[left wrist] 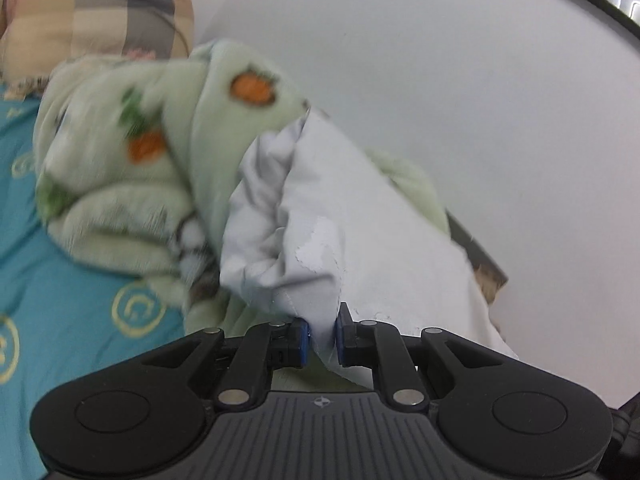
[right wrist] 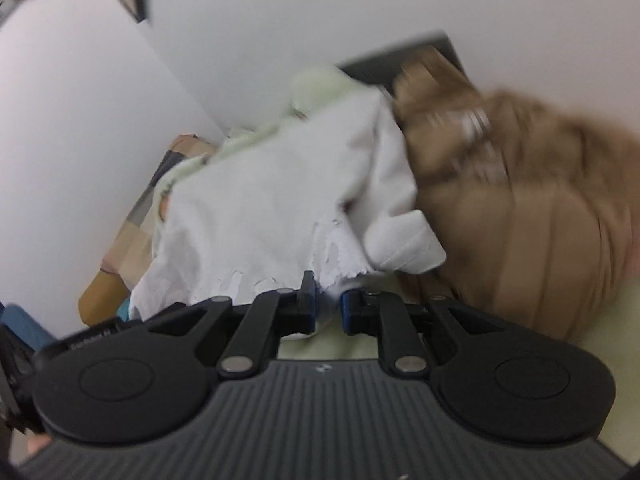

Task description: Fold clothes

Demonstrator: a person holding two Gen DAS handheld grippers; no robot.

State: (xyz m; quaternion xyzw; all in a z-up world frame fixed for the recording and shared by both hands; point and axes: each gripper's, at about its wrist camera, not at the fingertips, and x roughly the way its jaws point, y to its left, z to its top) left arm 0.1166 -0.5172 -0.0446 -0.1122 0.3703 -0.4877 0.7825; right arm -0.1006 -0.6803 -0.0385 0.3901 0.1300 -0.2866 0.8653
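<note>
White garment [left wrist: 352, 216] is hanging bunched above the teal bedspread [left wrist: 60, 300], pinched at its edge by both tools. Left gripper [left wrist: 322, 340] is clamping the cloth between narrow blue pads. Right gripper [right wrist: 329, 307] is gripping a frayed edge, jaws narrow. Green carrot-print blanket [left wrist: 132, 152] is lying just behind the garment; brown bedding [right wrist: 520, 208] is sitting beside it.

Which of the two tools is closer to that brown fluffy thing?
Right. The right tool sits just beside the brown fluffy garment, gripping the white garment. The left tool grips the same white cloth, with almost no brown in its view.
</note>
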